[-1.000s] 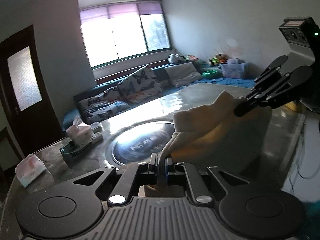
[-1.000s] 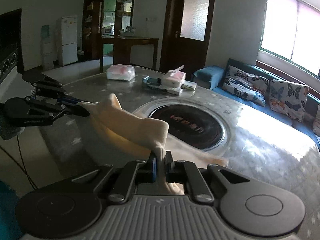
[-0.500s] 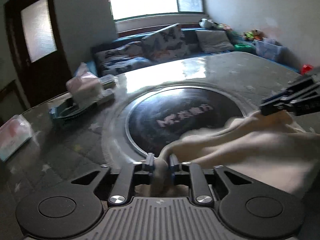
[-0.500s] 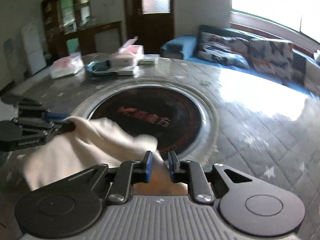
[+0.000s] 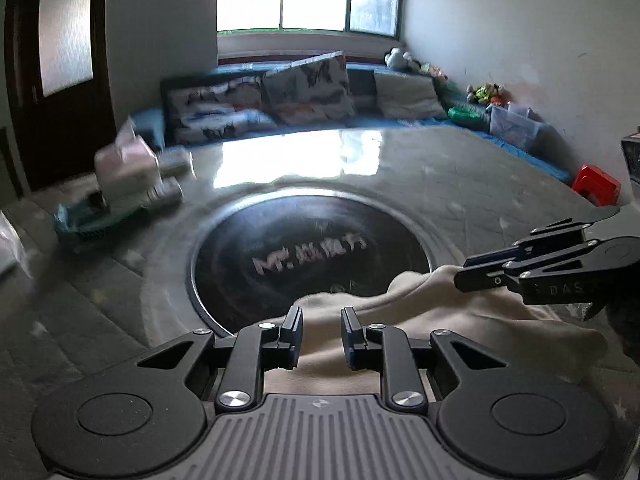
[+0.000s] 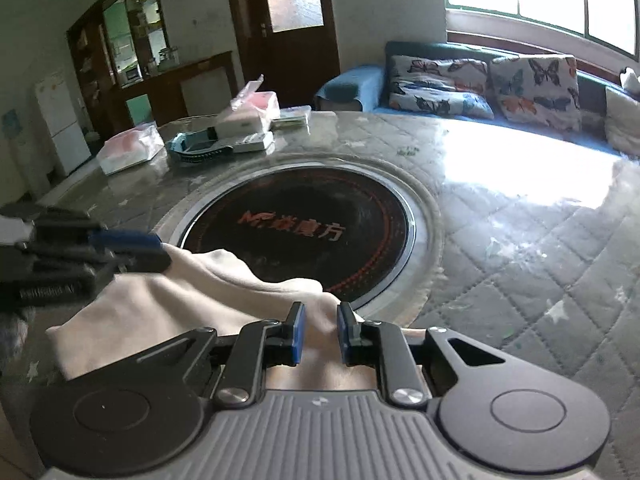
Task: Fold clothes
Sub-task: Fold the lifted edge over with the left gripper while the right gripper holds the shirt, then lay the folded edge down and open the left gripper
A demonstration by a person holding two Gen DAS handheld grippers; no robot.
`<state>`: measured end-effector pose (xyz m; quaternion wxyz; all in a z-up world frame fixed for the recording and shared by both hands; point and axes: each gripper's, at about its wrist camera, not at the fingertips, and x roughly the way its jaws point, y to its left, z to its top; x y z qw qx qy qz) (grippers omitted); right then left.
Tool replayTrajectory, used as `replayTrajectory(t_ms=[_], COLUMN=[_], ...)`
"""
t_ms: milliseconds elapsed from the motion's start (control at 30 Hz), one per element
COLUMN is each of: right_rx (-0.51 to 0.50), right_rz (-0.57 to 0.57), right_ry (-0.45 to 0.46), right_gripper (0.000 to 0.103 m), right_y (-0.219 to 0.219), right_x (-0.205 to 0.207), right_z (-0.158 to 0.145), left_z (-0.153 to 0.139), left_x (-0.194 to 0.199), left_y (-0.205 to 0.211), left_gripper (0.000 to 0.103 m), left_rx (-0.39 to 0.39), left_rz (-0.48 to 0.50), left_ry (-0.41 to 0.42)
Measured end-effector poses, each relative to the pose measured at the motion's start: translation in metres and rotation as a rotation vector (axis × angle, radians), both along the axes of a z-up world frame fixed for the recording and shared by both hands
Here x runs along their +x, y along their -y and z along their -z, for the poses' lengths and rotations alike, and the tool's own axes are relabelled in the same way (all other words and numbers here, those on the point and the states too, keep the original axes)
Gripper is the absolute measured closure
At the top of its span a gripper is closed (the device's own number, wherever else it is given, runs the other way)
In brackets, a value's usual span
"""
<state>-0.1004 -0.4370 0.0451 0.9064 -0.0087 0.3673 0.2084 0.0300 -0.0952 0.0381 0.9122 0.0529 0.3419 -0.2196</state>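
Note:
A cream garment (image 5: 460,320) lies folded on the round table, its far edge on the rim of the black glass disc (image 5: 312,256). It also shows in the right wrist view (image 6: 192,300). My left gripper (image 5: 320,334) is open, its jaws apart just above the cloth's near edge. My right gripper (image 6: 320,334) is open too, over the cloth's other end. Each gripper shows in the other's view: the right one (image 5: 464,276) at the cloth's right corner, the left one (image 6: 160,252) at its left corner.
The table (image 6: 520,248) has a quilted grey cover. Tissue packs (image 6: 128,148), a box (image 6: 252,116) and a teal tray (image 6: 196,148) sit at its far left side. A sofa with butterfly cushions (image 6: 480,84) stands behind. A red stool (image 5: 596,190) stands on the right.
Both grippers lowered the lifted garment forward onto the table, then opened and let go of it. The cloth now rests flat by the black disc.

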Motion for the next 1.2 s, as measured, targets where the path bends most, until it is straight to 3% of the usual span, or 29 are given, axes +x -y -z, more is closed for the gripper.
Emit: replayTrajectory(t_ms=[167, 367, 567, 767, 933, 1200], right_rx=[0.000, 0.018, -0.057, -0.030, -0.037, -0.019], right_rz=[0.019, -0.021, -0.070, -0.045, -0.068, 0.047], right_ry=[-0.020, 0.007, -0.020, 0.004, 0.025, -0.005], right_gripper=[0.088, 0.088, 0.088, 0.088, 0.088, 0.088], right_y=[0.000, -0.009, -0.032, -0.014, -0.002, 0.042], right_x=[0.010, 0.012, 0.024, 0.017, -0.012, -0.022], right_z=[0.007, -0.004, 0.013, -0.003, -0.014, -0.010], left_z=[0.010, 0.000, 0.014, 0.006, -0.001, 0.002], left_x=[0.018, 0.017, 0.027, 0.021, 0.000, -0.049], left_y=[0.004, 0.017, 0.031, 0.030, 0.049, 0.086], left_gripper=[0.081, 0.080, 0.079, 0.080, 0.080, 0.080], left_rx=[0.002, -0.039, -0.011, -0.026, -0.054, -0.059], left_rz=[-0.039, 0.014, 0.008, 0.001, 0.069, 0.271], left_ry=[-0.050, -0.037, -0.068, -0.058, -0.040, -0.018])
